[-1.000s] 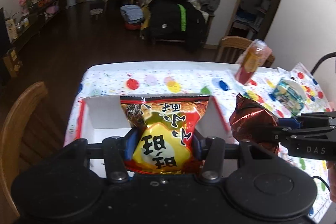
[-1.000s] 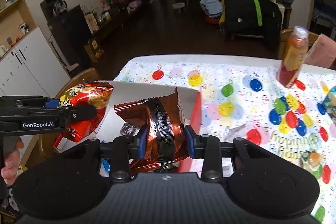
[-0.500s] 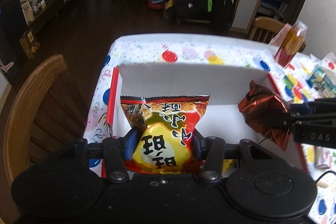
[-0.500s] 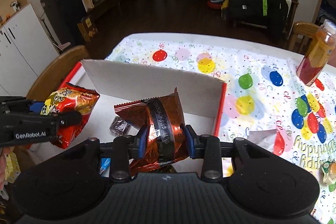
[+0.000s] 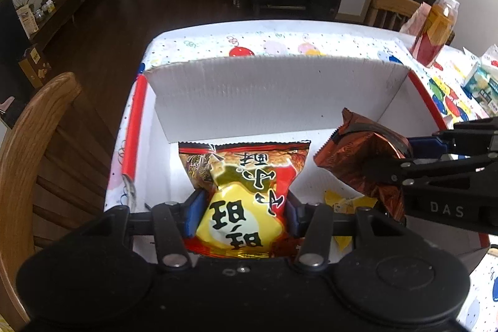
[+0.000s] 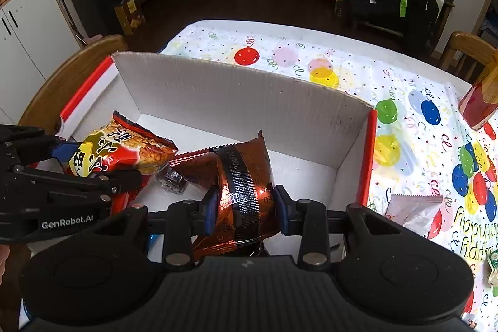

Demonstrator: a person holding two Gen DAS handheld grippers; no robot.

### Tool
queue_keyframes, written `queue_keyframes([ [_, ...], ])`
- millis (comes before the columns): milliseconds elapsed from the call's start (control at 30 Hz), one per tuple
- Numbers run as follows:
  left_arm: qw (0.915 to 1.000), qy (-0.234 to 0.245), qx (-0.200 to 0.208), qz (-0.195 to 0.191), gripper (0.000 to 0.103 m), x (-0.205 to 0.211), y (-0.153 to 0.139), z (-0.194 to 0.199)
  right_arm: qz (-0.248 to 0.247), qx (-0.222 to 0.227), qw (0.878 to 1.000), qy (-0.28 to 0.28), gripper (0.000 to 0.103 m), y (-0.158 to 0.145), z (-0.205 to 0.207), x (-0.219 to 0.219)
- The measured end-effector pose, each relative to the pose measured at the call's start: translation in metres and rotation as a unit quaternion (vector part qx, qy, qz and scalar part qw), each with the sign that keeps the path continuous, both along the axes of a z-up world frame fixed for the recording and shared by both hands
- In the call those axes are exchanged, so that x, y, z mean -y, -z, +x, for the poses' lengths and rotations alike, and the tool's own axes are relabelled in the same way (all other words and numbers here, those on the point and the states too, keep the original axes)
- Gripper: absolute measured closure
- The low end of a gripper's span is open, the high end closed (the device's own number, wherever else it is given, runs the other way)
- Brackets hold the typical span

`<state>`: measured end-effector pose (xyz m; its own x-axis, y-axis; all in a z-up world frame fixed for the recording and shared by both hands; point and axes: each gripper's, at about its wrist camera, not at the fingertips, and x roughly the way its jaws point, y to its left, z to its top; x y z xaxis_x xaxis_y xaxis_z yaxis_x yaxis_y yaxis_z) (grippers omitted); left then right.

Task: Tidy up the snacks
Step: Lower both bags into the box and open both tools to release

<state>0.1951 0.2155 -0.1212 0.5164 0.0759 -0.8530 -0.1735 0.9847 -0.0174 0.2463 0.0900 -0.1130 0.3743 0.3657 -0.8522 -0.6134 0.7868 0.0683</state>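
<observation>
**Both grippers holding snack bags over the box**

Here, the left gripper (image 5: 241, 209) is clamping its blue-padded jaws on a puffy yellow-and-red snack bag with bold black characters (image 5: 246, 198), squeezing it at the waist so the top of the bag is fanning out beyond the fingers. The right gripper (image 6: 244, 204) is likewise pinching a crinkled copper-brown foil snack packet with a black printed band (image 6: 239, 176), its jaws pressing in on both sides of the pack.

Both bags are hanging inside the open top of a white corrugated cardboard box with red outer edges (image 5: 274, 89), the yellow-and-red bag towards the box's left half and the foil packet towards its right. In the right wrist view the two packs are sitting just beside each other, and whether they are touching cannot be told. On the box floor, a small yellow wrapper (image 5: 345, 203) is lying under the foil packet, and a small dark clear-wrapped item (image 6: 172, 178) is lying between the two held bags.

The box is resting on a table covered with a white balloon-patterned cloth (image 6: 414, 114). Further right on that cloth, an orange-and-red drink bottle (image 5: 434, 30) is standing upright, well apart from the box, and a white snack pouch (image 6: 414, 209) is lying near the box's right wall. A wooden chair (image 5: 28, 126) is standing at the table's left edge.
</observation>
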Motion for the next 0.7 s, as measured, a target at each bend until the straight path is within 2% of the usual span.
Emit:
queue_keyframes([
  [533,0.9997,0.002,-0.022,-0.001,0.051,0.008,0.013,0.005,0.0,0.005,1.0,-0.001,0.063,0.001,-0.002,-0.003],
  [700,1.0,0.001,-0.009,0.0,0.04,0.009,0.007,0.002,0.011,0.005,1.0,0.0,0.062,-0.006,-0.007,0.001],
])
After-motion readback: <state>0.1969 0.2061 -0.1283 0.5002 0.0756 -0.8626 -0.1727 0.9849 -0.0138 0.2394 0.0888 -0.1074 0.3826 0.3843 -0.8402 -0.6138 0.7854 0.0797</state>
